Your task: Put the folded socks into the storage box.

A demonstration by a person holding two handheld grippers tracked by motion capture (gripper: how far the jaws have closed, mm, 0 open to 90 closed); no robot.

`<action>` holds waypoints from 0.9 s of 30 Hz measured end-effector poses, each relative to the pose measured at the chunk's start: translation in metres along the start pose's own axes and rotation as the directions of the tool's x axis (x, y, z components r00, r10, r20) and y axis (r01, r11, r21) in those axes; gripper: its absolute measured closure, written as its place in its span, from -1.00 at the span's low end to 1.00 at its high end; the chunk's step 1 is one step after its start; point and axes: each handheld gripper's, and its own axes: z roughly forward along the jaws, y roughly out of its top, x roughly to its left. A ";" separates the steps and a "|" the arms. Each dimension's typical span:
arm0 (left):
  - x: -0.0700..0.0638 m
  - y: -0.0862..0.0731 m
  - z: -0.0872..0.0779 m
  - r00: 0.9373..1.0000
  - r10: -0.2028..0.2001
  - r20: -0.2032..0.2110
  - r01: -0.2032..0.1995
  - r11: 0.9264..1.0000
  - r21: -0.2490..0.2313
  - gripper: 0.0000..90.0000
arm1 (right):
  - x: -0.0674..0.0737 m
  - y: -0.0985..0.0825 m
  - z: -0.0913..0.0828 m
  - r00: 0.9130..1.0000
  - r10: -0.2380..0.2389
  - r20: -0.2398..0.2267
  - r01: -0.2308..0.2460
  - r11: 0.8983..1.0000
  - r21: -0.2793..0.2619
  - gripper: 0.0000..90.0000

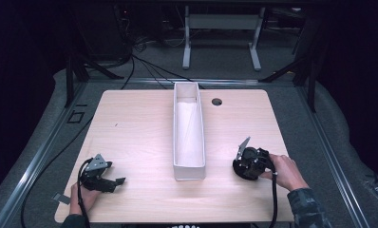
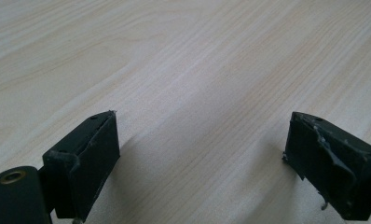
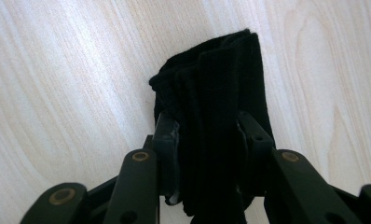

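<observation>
Clamping a folded black cloth (image 3: 211,121), the right gripper (image 3: 207,135) has its two jaws pressed against either side of the bundle, which runs up between them and sticks out past their tips onto the pale wood. The cloth looks like ribbed fabric folded into several layers; what kind of garment it is cannot be told. In the high view the right gripper (image 1: 250,163) sits low over the wooden table (image 1: 139,133) near its front right part, held by the right hand (image 1: 284,172), with the dark bundle under it and hard to separate from the gripper's black body. A long, narrow white box (image 1: 189,164) stands open-topped along the middle of the table, just to the left of that gripper and apart from it.

Over by the front left corner, the left gripper (image 1: 106,181) rests in the left hand (image 1: 82,194), well away from the box. Its jaws stand wide apart with bare tabletop between them (image 2: 200,154).
</observation>
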 end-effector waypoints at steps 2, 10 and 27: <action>0.000 0.000 0.000 1.000 0.000 0.000 0.000 1.000 0.000 -0.78 | 0.000 0.000 -0.003 1.000 -0.002 0.001 0.002 1.000 0.004 0.46; 0.000 0.000 0.000 1.000 0.000 0.000 0.000 1.000 0.000 -0.78 | 0.000 0.002 -0.013 1.000 0.006 0.009 -0.006 1.000 0.000 0.46; 0.000 0.000 0.000 1.000 0.000 0.001 0.000 1.000 -0.001 -0.78 | 0.003 0.013 -0.035 1.000 0.003 -0.003 -0.003 1.000 -0.007 0.45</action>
